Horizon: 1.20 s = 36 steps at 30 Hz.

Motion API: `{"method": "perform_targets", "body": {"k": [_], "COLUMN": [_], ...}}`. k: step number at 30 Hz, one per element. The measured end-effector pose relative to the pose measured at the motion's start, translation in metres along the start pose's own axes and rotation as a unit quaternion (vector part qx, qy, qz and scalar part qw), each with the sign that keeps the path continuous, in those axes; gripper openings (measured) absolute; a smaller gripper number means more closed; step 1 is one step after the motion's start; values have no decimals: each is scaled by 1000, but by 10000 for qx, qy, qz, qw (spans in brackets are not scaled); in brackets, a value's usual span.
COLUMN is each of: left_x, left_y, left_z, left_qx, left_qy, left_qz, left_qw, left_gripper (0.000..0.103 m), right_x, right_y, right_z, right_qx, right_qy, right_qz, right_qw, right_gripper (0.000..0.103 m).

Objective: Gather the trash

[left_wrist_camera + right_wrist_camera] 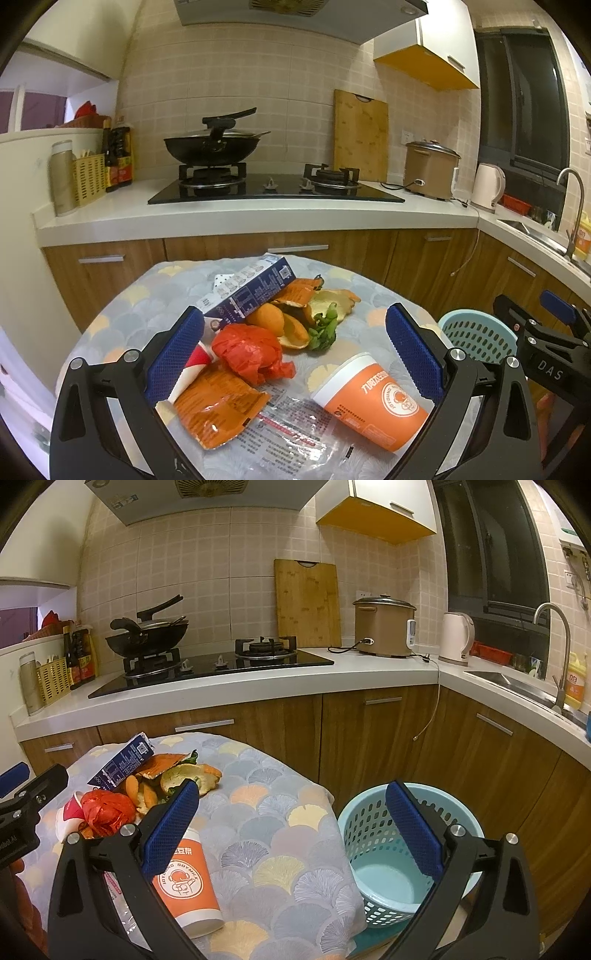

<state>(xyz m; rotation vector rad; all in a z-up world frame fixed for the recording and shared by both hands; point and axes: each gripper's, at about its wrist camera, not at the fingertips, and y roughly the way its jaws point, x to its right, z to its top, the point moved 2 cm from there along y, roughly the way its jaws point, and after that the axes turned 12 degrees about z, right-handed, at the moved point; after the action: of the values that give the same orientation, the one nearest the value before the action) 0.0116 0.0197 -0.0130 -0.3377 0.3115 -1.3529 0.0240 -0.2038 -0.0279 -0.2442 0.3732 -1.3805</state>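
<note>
Lying on its side on the fan-patterned cloth (280, 812), the orange cup (373, 402) reads "JOYOUNG SOYMILK" around a round logo. Behind it sit a red bag (247, 350), orange wrapper (218, 410), blue carton (251, 291) and peels (295, 332). Left gripper (295, 350) and right gripper (295, 827) both hover spread apart, empty; the right one hangs between the cup and the blue basket (369, 834).

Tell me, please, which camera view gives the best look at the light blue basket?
The right wrist view shows the light blue basket best: its perforated wall, rim and empty bottom are visible beside the table. The left wrist view shows only part of its rim and wall, behind the left gripper's fingers.
</note>
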Motion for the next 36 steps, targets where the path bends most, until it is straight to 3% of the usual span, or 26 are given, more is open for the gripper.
{"method": "perform_targets", "body": {"k": [20, 31, 36], "left_x": [-19, -62, -92], "left_y": [2, 4, 11], "left_z": [-4, -10, -13], "left_qx": [-4, -23, -152], "left_qy": [-155, -292, -406], "left_qz": [57, 507, 769], "left_qw": [9999, 9983, 9961], "left_gripper": [95, 95, 95], "right_x": [-12, -26, -42], "right_y": [9, 17, 25], "right_z": [-4, -11, -16], "right_qx": [-134, -247, -386], "right_qy": [-117, -147, -311], "right_qz": [79, 390, 645], "right_qw": [9998, 9988, 9967], "right_gripper": [92, 90, 75]}}
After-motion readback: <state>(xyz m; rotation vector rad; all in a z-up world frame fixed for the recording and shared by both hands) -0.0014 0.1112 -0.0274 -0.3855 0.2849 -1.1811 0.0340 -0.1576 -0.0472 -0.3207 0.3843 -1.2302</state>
